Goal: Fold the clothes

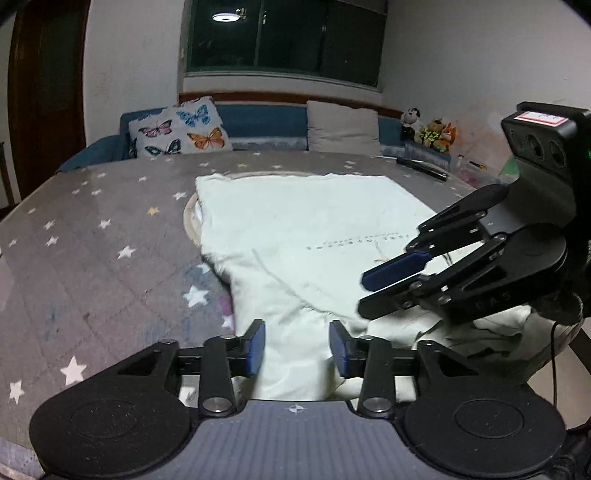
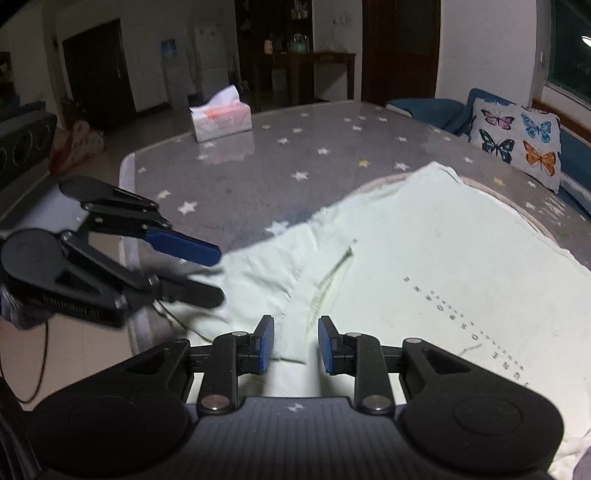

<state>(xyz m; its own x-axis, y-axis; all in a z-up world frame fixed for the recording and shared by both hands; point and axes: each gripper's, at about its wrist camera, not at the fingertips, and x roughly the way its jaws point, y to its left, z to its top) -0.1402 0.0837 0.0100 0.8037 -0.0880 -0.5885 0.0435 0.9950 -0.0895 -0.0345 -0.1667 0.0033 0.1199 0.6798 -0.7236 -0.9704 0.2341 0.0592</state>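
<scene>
The left claw [image 1: 297, 345] hangs low over the near sleeve of the pale T-shirt [image 1: 310, 225], its blue-padded fingers [image 1: 256, 345] spread wide with nothing between them. The right claw [image 2: 295, 343] is likewise parted wide, poised above the shirt's collar area and gripping nothing. The T-shirt lies spread flat, printed side up, on the grey star-patterned worktop [image 1: 92, 236], one edge bunched at the near rim. A tissue box [image 2: 221, 118] stands at the far end, well apart; a butterfly pillow [image 1: 181, 127] rests on the sofa behind.

Dim room; ceiling lamp reflection [image 1: 224, 16] in dark window. Worktop [image 2: 229, 155] shows glare. Fisheye bends edges; left gripper [image 2: 218, 273] motion-blurred.
</scene>
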